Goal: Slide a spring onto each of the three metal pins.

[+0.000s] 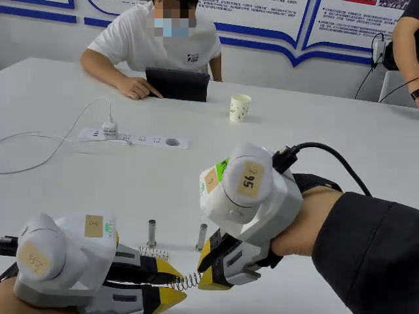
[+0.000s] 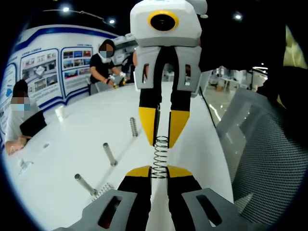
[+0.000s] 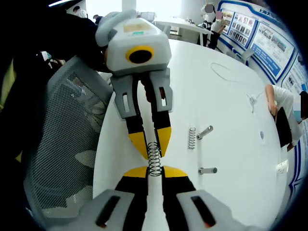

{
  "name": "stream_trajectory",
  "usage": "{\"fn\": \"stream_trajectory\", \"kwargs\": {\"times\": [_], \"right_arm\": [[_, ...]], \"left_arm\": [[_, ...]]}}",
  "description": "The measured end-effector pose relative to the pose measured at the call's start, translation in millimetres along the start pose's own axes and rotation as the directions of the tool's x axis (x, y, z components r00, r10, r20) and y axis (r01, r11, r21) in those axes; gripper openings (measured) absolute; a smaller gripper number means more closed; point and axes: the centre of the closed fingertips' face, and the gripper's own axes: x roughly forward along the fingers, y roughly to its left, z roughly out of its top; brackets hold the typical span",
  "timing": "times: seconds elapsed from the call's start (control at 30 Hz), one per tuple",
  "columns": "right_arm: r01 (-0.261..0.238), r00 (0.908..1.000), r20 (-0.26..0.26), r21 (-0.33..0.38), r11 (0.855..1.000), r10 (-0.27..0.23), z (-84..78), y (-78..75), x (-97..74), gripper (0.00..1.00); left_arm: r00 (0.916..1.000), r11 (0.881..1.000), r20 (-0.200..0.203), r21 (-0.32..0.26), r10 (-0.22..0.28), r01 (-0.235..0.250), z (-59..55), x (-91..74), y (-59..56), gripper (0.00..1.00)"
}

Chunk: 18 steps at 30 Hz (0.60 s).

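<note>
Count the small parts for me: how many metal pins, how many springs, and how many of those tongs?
Metal pins: 3
Springs: 2, the held spring gripped by both tongs and the loose spring lying by the pins
Tongs: 2, left tongs and right tongs
Total: 7

The head view looks forward and down over the table (image 1: pixel 294 131) from the person's head, with both grippers close at its bottom edge. The left gripper view faces along its own jaws straight at the right gripper (image 2: pixel 162 142), very near; the right gripper view faces back at the left gripper (image 3: pixel 154 144). Both share the spring (image 2: pixel 160 156) between the tips, and all three take in the pins (image 1: pixel 152 233).
</note>
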Motion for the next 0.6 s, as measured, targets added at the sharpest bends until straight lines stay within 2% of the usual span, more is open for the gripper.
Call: {"fn": "stream_trajectory", "kwargs": {"times": [0.3,0.6], "right_arm": [[0.009,0.9990,0.045,-0.013,1.000,-0.008,19.1,2.4,-6.3,0.11],[0.016,0.9981,0.061,-0.031,0.999,-0.014,30.0,3.7,-7.4,0.11]], "left_arm": [[1.0000,1.000,-0.003,0.006,-0.006,0.006,0.1,0.3,-2.2,0.11],[1.0000,1.000,0.002,0.015,-0.009,0.009,2.7,0.9,-4.1,0.11]]}}
